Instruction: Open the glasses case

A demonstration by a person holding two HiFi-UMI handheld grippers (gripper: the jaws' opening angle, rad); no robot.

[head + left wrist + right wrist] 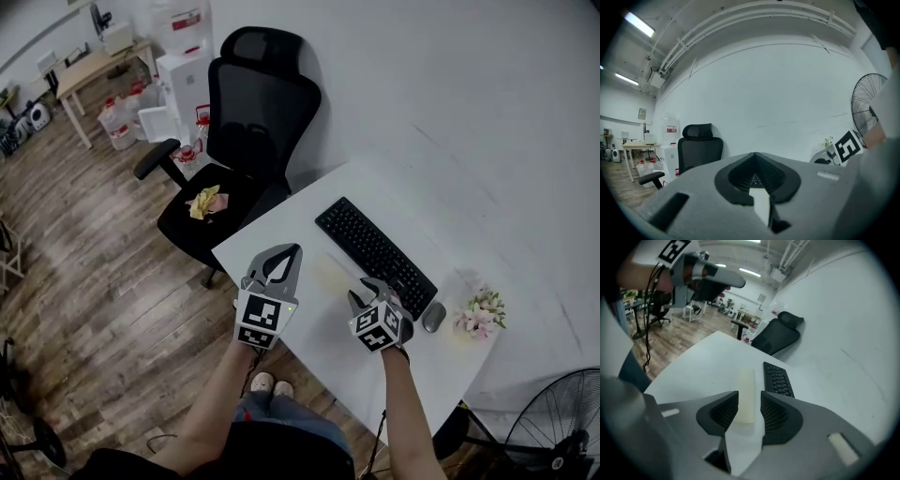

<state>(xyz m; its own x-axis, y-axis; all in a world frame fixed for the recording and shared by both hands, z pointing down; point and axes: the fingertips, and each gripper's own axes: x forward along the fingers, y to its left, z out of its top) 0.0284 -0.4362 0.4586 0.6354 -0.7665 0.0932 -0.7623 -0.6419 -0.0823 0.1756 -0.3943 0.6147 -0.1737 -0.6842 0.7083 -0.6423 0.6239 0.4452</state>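
A pale cream glasses case (746,394) lies shut on the white table (427,370), lengthwise beside the left end of the keyboard (778,378). In the head view the glasses case (330,273) shows only faintly against the tabletop. My right gripper (749,398) is open, its pads standing on either side of the case's near end; whether they touch it I cannot tell. That right gripper (364,290) hovers just right of the case. My left gripper (294,249) is shut and holds nothing. It is raised over the table's left corner, and the left gripper (755,154) points at the wall.
A black keyboard (375,255), a grey mouse (433,317) and a small bunch of pink flowers (480,314) sit along the table's far side. A black office chair (239,178) stands off the left corner. A floor fan (562,422) is at the lower right.
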